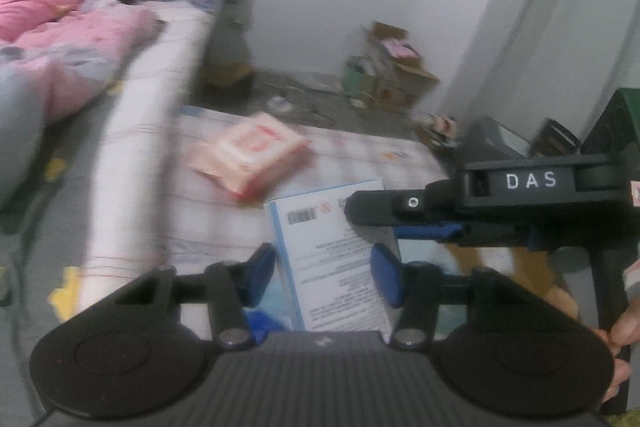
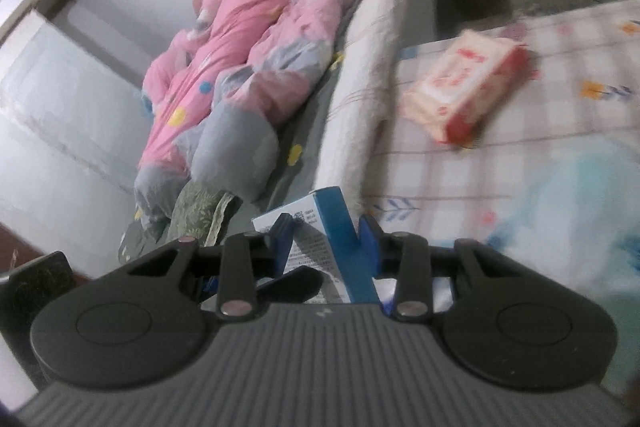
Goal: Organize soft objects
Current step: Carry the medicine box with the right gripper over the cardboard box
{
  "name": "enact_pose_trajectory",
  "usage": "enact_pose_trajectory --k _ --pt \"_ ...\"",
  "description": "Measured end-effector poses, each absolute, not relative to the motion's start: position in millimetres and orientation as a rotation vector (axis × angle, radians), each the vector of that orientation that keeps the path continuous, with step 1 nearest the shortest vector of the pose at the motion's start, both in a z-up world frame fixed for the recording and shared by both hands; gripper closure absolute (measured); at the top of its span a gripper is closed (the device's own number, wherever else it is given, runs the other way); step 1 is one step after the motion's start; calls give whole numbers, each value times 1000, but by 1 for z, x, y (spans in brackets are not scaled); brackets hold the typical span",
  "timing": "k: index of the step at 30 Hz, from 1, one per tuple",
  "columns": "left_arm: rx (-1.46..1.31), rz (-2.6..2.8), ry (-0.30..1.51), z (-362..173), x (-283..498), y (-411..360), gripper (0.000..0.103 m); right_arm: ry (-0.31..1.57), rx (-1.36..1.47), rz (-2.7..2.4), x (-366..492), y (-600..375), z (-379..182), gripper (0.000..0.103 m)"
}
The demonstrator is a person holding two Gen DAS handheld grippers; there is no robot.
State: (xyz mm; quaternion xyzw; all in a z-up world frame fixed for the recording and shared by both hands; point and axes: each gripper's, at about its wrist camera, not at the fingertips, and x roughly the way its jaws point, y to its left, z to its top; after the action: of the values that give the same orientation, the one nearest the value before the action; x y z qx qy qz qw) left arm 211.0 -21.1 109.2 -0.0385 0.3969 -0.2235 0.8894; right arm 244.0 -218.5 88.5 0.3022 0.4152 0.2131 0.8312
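Motion blur smears the pink wipes pack (image 1: 250,157) at eleven o'clock of the left gripper's view, its label unreadable. The white-and-blue box (image 1: 340,259) runs out of sight behind the gripper body, its small print illegible. Cardboard clutter (image 1: 390,69) at one o'clock blurs past telling. A hand (image 1: 624,331) is cut by the right edge.

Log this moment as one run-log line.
left tongs: gripping blue-and-white box | right tongs: same box, from its other end | pink wipes pack: on checked sheet, untouched

Both wrist views look close along their jaws, angled downward, sharing the pink pack (image 1: 250,155) on the checked cloth (image 2: 520,147).
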Motion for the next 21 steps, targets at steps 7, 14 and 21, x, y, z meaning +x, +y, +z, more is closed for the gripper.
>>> enact_pose_trajectory --k 7,14,21 --pt "1 -625 869 101 206 -135 49 848 740 288 194 -333 79 68" --pt "54 -750 946 76 207 -250 48 837 811 114 155 -452 59 68" --pt "88 -797 1040 41 233 -349 48 852 867 -6 161 -546 19 68"
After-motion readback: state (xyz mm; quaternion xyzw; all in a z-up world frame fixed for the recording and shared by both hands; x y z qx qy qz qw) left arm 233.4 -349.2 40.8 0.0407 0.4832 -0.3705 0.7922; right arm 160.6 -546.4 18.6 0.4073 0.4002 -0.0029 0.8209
